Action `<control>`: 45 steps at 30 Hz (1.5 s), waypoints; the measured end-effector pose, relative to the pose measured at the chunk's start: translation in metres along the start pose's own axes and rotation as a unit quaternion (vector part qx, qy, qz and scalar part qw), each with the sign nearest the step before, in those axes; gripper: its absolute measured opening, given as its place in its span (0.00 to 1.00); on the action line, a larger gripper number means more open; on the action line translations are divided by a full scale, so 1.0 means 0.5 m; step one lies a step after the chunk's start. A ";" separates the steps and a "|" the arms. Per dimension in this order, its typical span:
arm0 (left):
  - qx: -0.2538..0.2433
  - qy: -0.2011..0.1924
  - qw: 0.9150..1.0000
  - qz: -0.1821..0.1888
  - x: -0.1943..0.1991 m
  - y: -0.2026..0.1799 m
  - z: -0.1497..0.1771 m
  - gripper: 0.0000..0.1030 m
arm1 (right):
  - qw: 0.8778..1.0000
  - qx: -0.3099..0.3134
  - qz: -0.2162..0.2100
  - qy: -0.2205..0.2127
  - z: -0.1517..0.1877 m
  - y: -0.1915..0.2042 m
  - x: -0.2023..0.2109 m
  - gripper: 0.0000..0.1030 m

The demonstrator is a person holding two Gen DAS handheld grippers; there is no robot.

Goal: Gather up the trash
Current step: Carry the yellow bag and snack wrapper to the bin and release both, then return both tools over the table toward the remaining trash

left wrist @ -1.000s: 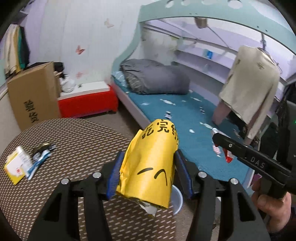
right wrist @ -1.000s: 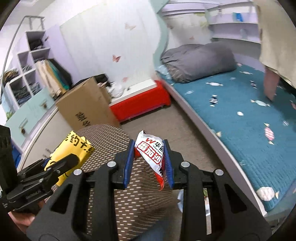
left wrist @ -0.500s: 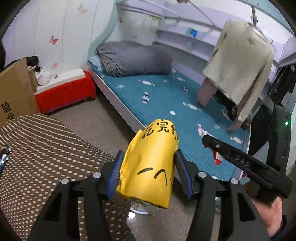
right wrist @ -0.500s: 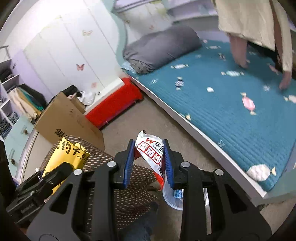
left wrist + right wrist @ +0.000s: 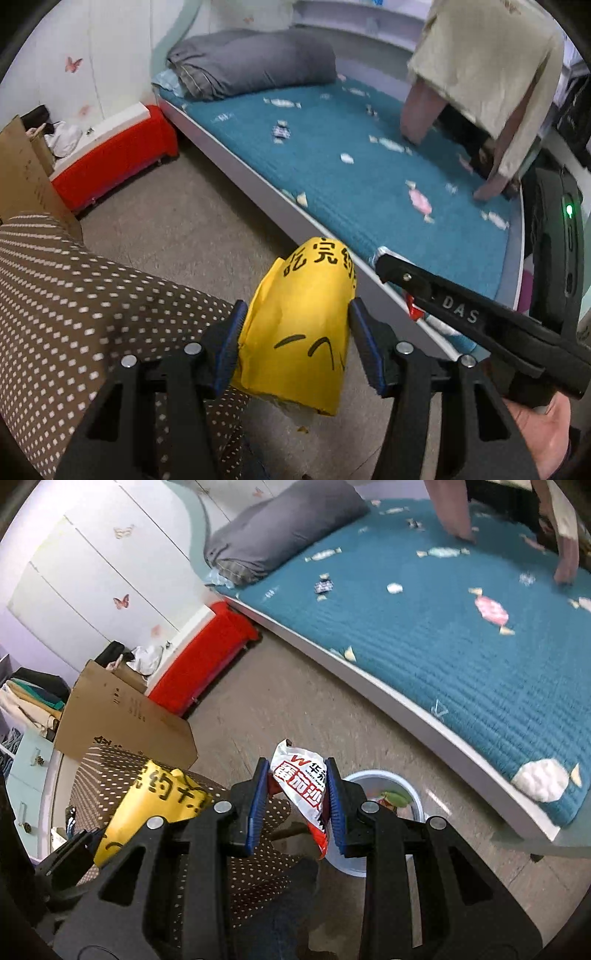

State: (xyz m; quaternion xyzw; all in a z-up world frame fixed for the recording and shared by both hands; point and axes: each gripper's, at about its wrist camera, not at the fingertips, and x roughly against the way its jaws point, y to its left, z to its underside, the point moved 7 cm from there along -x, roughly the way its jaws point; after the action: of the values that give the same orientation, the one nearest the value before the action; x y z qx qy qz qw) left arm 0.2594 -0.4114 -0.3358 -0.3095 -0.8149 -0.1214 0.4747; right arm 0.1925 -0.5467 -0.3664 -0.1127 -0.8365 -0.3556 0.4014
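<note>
My left gripper (image 5: 295, 332) is shut on a yellow snack bag (image 5: 303, 332) with black characters, held over the floor beside the dotted table's edge. The bag also shows in the right wrist view (image 5: 162, 794). My right gripper (image 5: 295, 797) is shut on a white and red wrapper (image 5: 301, 786), held above a white bin (image 5: 384, 797) on the floor that holds some trash. The right gripper also shows in the left wrist view (image 5: 384, 262), close to the right of the yellow bag.
A brown dotted table (image 5: 66, 295) is at the left. A bed with a teal cover (image 5: 369, 166) runs along the right, with a grey duvet (image 5: 251, 66). A red box (image 5: 114, 162) and a cardboard box (image 5: 122, 712) stand by the wall.
Both grippers swung right, away from the table and down toward the floor by the bed. The white bin has come into the right wrist view. Both still hold their trash.
</note>
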 end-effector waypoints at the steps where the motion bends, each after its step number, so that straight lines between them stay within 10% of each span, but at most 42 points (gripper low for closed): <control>1: -0.002 0.005 1.000 -0.004 -0.011 0.001 0.001 0.58 | 1.000 -0.009 -0.001 0.004 0.003 -0.008 -0.011 0.31; 4: 0.000 0.032 0.999 -0.002 -0.039 0.006 0.008 0.77 | 0.999 -0.048 -0.017 0.020 0.011 -0.043 -0.049 0.71; 12: -0.011 0.027 0.999 -0.017 -0.031 0.013 0.005 0.87 | 0.996 -0.091 -0.002 0.025 0.028 -0.087 -0.054 0.93; 23: 0.005 -0.015 1.000 -0.007 0.062 0.033 0.007 0.87 | 0.998 -0.037 0.044 -0.009 0.024 -0.025 0.026 0.94; 45: 0.064 -0.129 0.989 -0.023 0.342 0.206 0.038 0.89 | 0.993 0.091 0.001 -0.079 0.050 0.309 0.196 0.94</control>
State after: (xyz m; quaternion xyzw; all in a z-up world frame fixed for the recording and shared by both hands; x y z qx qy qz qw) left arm 0.2488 -0.2552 -0.2106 -0.2732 -0.8824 -0.0389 0.3811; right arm 0.1872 -0.4276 -0.2253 -0.1043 -0.8944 -0.2673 0.3431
